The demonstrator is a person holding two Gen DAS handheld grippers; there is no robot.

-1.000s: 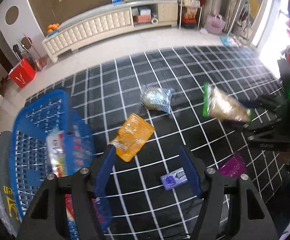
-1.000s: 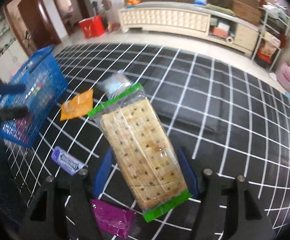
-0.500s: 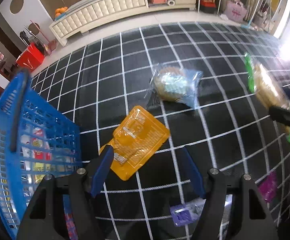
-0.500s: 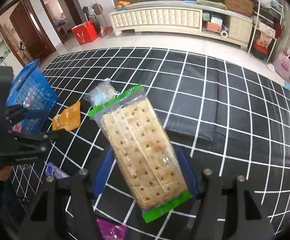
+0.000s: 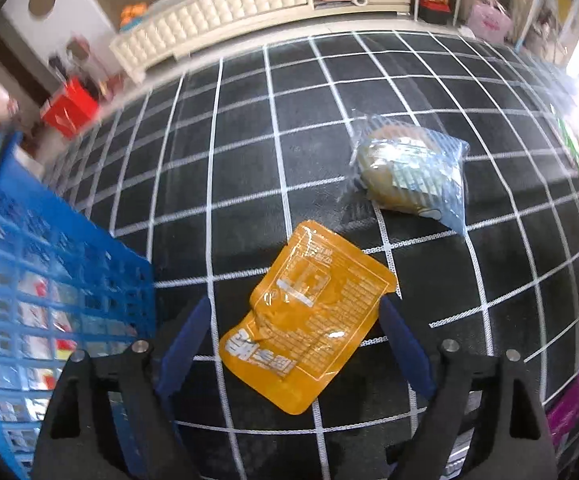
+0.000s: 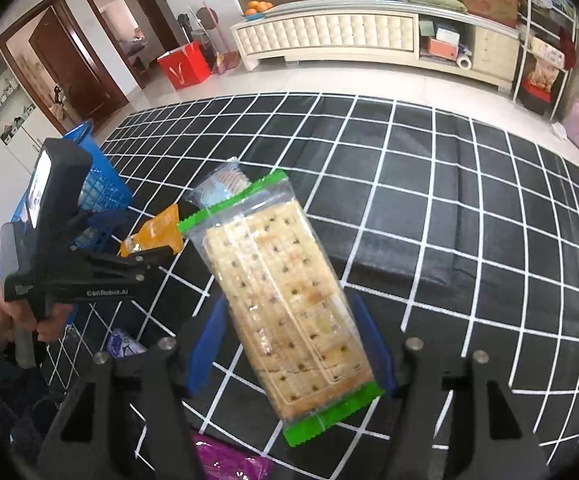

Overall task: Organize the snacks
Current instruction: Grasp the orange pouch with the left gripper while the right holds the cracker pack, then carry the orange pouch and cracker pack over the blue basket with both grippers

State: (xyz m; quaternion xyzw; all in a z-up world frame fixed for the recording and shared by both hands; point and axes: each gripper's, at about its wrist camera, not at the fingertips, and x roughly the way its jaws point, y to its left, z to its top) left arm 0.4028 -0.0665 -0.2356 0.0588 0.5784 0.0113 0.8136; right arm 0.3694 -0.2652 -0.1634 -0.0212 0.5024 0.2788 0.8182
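My left gripper (image 5: 295, 340) is open, low over the black grid mat, and its blue fingers straddle a flat orange pouch (image 5: 309, 332) lying there. A clear blue-tinted bag of snacks (image 5: 409, 176) lies farther ahead to the right. The blue basket (image 5: 29, 300) with several packets inside stands at the left. My right gripper (image 6: 289, 344) is shut on a clear cracker pack with green ends (image 6: 281, 304), held up above the mat. In the right wrist view the left gripper (image 6: 145, 256) hovers over the orange pouch (image 6: 153, 232) beside the basket (image 6: 101, 196).
A purple packet (image 6: 229, 464) and a small lilac packet (image 6: 123, 346) lie on the mat near me. A hand (image 6: 5, 316) holds the left gripper's handle. A long white cabinet (image 6: 329, 36), a red bag (image 6: 183, 64) and shelves line the far wall.
My left gripper has moved forward and down from beside the basket until its fingers straddle the orange pouch. My right gripper has lifted the cracker pack higher.
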